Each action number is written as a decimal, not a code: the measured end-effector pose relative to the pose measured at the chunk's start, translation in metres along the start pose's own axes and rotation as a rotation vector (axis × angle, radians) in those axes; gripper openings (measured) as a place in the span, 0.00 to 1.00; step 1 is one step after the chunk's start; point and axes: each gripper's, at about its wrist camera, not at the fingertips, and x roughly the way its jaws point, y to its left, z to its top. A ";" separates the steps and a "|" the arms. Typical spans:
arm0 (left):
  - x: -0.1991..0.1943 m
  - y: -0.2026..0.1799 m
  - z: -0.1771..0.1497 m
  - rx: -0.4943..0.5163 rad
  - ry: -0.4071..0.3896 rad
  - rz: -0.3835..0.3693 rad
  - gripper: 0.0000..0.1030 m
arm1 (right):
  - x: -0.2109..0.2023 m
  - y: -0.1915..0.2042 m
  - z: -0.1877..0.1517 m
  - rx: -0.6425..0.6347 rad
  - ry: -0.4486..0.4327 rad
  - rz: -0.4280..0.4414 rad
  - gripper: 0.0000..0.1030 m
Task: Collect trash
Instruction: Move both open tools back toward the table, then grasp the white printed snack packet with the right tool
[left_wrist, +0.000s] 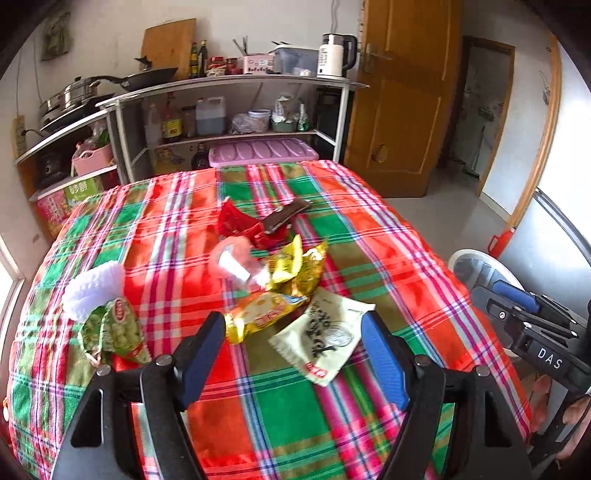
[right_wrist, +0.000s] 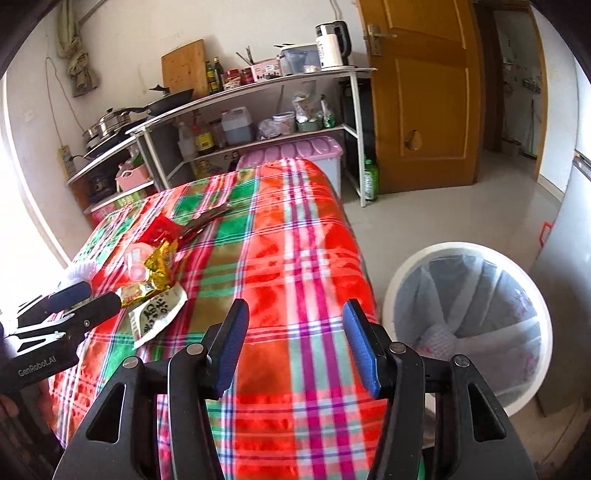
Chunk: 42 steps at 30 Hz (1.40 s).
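While the left gripper (left_wrist: 293, 354) hangs over the near part of the table (left_wrist: 280, 424), its fingers (left_wrist: 384, 354) stand spread and empty around a cream wrapper (left_wrist: 325, 339) and a yellow snack packet (left_wrist: 258, 317); more wrappers lie toward the table's middle, and a green packet (left_wrist: 114, 332) lies by the left edge. From the right wrist, the right gripper (right_wrist: 295, 347) is spread wide too, holding nothing, above the table's right edge, with the white bin (right_wrist: 469, 325) on the floor just beside that edge.
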 end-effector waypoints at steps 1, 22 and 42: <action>-0.001 0.009 -0.002 -0.007 -0.004 0.018 0.76 | 0.003 0.006 0.000 -0.009 0.007 0.010 0.52; -0.006 0.125 -0.036 -0.193 0.030 0.126 0.81 | 0.070 0.101 -0.009 -0.134 0.193 0.198 0.53; 0.024 0.144 -0.026 -0.199 0.076 0.154 0.80 | 0.102 0.135 0.001 -0.140 0.210 0.137 0.53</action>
